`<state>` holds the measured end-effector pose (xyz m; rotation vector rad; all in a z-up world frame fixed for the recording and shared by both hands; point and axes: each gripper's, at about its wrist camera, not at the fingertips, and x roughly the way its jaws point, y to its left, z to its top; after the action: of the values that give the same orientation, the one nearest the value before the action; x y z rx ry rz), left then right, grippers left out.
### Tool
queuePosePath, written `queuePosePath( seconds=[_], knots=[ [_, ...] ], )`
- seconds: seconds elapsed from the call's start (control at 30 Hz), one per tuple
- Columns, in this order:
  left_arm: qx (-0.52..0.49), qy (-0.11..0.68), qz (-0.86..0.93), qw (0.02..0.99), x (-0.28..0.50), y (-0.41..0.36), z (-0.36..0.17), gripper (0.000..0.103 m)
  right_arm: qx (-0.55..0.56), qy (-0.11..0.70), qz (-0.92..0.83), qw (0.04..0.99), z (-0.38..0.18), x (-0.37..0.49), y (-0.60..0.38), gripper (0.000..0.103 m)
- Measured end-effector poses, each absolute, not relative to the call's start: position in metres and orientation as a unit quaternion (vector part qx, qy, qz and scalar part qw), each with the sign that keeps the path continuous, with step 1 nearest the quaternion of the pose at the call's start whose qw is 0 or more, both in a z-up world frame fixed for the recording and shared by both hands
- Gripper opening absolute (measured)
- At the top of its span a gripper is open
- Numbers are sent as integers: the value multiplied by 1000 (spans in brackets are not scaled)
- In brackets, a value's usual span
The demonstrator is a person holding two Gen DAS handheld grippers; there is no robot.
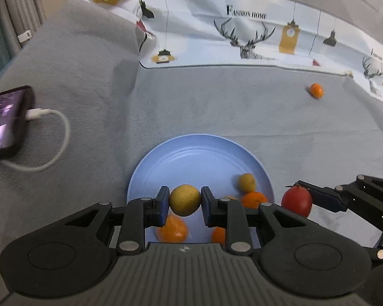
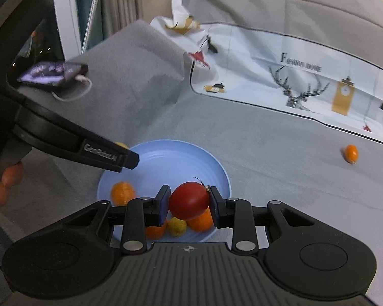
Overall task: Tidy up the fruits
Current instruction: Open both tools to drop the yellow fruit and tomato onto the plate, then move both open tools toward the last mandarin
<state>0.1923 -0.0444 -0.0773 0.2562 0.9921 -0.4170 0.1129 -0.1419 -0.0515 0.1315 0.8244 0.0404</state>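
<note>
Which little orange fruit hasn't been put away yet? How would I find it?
Find the grey blanket with the blue plate on it. Look far past the plate toward the deer-print cloth. The lone orange fruit lies there by itself, while the other fruits are at the plate.

soft even indoor light; slight motion blur; strong fisheye bending at edges

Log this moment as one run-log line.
left gripper: shut on tan fruit | right gripper: shut on red fruit | both above blue plate | stray orange
</note>
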Motion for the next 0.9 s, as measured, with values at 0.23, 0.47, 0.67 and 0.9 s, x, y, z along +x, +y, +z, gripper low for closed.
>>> queuePosePath(
  seconds=[0.23, 0.47, 0.67, 0.9],
  knots=[
    [125, 488, -190, 843, 215, -54, -107, 29, 52, 432, 42, 899, -92, 144, -138, 34],
    [117, 444, -201, 865, 205, -57, -99, 103, 2, 422, 34, 906, -98, 150, -137, 89],
    [118, 463, -211, 853, 179, -57, -91, 103, 20, 434, 17, 900, -87, 107, -155, 99],
    [142, 443, -235, 853, 143, -86, -74, 103, 58, 435, -87, 894, -80, 45, -205, 102]
  ],
)
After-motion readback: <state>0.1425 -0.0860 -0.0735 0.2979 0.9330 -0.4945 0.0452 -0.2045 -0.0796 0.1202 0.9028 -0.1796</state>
